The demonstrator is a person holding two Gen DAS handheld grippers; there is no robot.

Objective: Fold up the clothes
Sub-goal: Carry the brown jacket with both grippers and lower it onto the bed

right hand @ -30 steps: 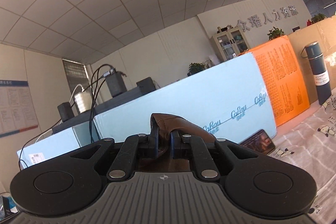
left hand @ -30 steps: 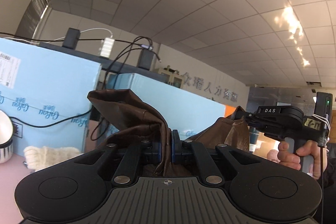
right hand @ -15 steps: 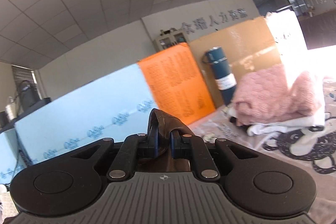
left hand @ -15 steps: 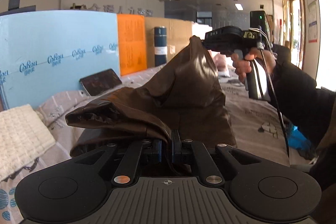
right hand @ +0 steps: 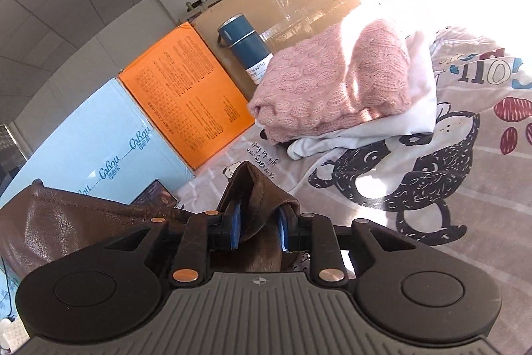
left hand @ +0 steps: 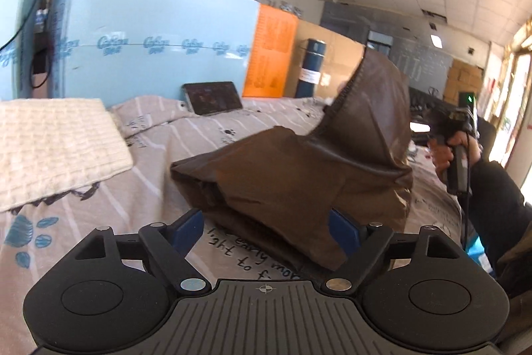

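Brown leather garment lies crumpled on the printed bedspread, filling the lower centre of the left wrist view and rising in a peak toward the upper right. Its long axis runs from the lower centre up to the right, where a hand holds the right gripper behind the raised corner. The left gripper has the lower end of the cloth between its blue pads, but the jaws are spreading wide and the pads no longer press it. In the right wrist view, the right gripper has a bunched fold between its jaws, which are starting to part; the pads seem clear of the leather, so I judge both ends released. Glossy, creased and stiff, the piece holds its folds. Nearby lie a cream knit at left and a pink sweater at upper right.
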